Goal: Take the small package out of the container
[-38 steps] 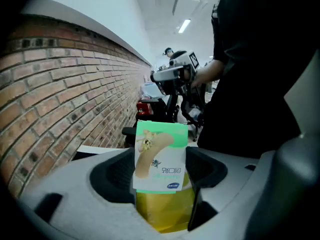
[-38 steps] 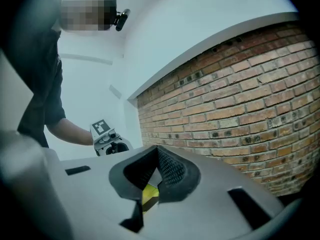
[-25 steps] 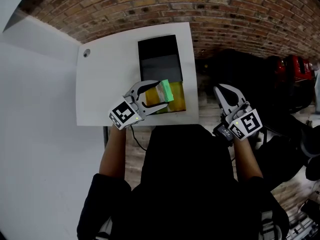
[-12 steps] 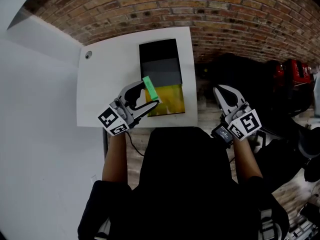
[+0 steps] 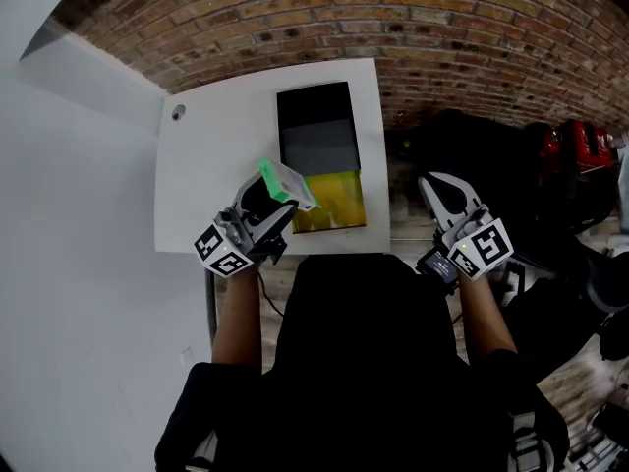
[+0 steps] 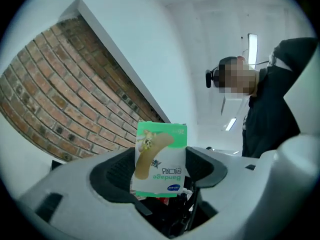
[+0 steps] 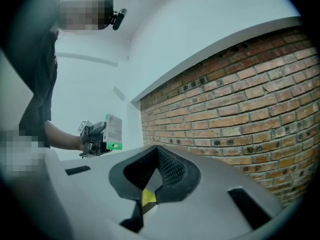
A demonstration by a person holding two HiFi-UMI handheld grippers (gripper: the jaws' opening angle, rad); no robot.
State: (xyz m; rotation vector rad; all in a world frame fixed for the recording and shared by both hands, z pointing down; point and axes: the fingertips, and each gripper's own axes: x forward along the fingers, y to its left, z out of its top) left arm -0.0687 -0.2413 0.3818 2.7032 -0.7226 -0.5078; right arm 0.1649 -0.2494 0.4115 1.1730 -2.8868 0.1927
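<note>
The small package (image 5: 279, 182) is a green and white bandage box, and my left gripper (image 5: 278, 201) is shut on it, holding it in the air just left of the yellow container (image 5: 332, 206). In the left gripper view the box (image 6: 161, 159) stands between the two jaws of the left gripper (image 6: 160, 168), which points up at the brick wall. The right gripper view shows the same box (image 7: 113, 128) far off in the left gripper (image 7: 95, 137). My right gripper (image 5: 441, 191) hangs past the table's right edge, shut and holding nothing (image 7: 156, 153).
A white table (image 5: 211, 160) carries a black tray (image 5: 315, 126) behind the yellow container. A small round hole (image 5: 178, 113) sits near its far left corner. A brick wall (image 5: 413, 28) lies beyond, dark bags (image 5: 550, 165) to the right.
My left gripper has carried the package out of the yellow container, to the left and nearer to me, and tilted upward. The right gripper has stayed where it was.
</note>
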